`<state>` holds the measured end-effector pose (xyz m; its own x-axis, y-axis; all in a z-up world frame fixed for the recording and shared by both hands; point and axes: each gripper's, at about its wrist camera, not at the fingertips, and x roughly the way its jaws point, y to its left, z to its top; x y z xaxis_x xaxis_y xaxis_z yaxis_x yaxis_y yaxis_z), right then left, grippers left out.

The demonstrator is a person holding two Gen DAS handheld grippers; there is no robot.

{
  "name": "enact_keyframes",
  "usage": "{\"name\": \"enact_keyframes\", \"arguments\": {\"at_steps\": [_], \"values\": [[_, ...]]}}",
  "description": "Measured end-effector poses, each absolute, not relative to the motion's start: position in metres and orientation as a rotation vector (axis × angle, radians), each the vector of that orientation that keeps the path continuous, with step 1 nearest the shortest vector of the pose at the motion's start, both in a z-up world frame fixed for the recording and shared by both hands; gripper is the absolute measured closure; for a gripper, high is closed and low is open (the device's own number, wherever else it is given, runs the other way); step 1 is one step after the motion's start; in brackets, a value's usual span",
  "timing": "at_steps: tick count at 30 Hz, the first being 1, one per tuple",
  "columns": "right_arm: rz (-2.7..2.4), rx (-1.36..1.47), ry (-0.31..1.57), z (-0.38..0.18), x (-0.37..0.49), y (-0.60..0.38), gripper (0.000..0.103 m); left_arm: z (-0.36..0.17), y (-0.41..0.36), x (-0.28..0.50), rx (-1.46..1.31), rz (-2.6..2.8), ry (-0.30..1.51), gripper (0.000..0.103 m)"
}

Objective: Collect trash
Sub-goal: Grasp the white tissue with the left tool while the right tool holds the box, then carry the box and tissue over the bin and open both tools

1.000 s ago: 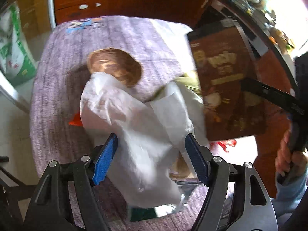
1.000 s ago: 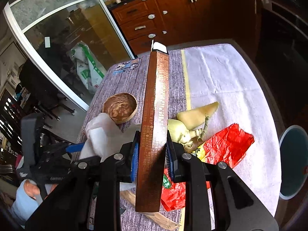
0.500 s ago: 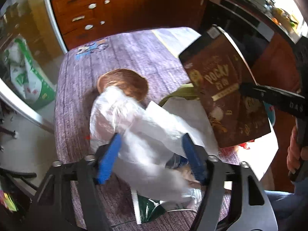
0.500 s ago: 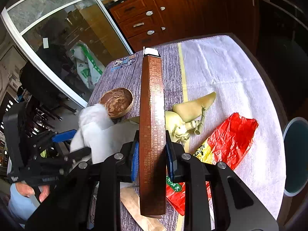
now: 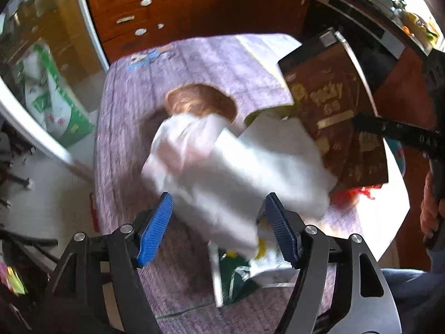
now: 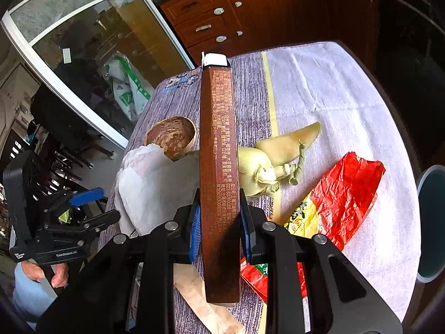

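My right gripper (image 6: 219, 231) is shut on a brown Pocky box (image 6: 219, 172), held edge-up above the table; the box also shows in the left wrist view (image 5: 333, 111). My left gripper (image 5: 219, 231) is open, its blue pads either side of a crumpled white tissue (image 5: 230, 167) that lies on the table; it is also in the right wrist view (image 6: 150, 186). A coconut shell half (image 6: 172, 136) sits behind the tissue.
Pale green husk scraps (image 6: 278, 156), a red wrapper (image 6: 339, 200) and a brown paper strip (image 6: 205, 303) lie on the cloth-covered table (image 6: 333, 89). A green packet (image 5: 236, 275) lies near my left fingers. A teal bin (image 6: 431, 222) stands beside the table.
My left gripper has pulled back and up a little and the tissue is blurred from motion. My right gripper has kept the box and lifted slightly.
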<state>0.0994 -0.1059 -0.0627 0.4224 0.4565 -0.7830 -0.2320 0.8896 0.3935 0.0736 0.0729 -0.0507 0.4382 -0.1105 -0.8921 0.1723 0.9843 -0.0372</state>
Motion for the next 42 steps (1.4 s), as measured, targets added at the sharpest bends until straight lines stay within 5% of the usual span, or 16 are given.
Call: {"name": "enact_keyframes", "arguments": {"at_steps": [12, 13, 15, 19, 34, 42], "values": [[0.421, 0.221, 1.068, -0.064, 0.099, -0.097, 0.081, -0.083, 0.07, 0.078, 0.084, -0.211, 1.128, 0.033], [0.419, 0.219, 1.069, -0.064, 0.099, -0.096, 0.081, -0.081, 0.071, 0.077, 0.08, -0.217, 1.114, 0.039], [0.416, 0.217, 1.071, -0.064, 0.099, -0.096, 0.081, -0.077, 0.071, 0.075, 0.093, -0.198, 1.099, 0.069], [0.405, 0.211, 1.065, -0.063, 0.1, -0.095, 0.081, -0.072, 0.084, 0.072, 0.072, -0.143, 1.092, 0.102], [0.379, 0.271, 0.925, -0.015, 0.089, -0.122, 0.081, 0.036, 0.101, 0.049, 0.017, -0.039, 0.785, 0.102], [0.341, 0.313, 0.844, 0.011, 0.074, -0.159, 0.081, 0.072, 0.05, 0.056, 0.023, -0.183, 0.703, 0.102]]}}
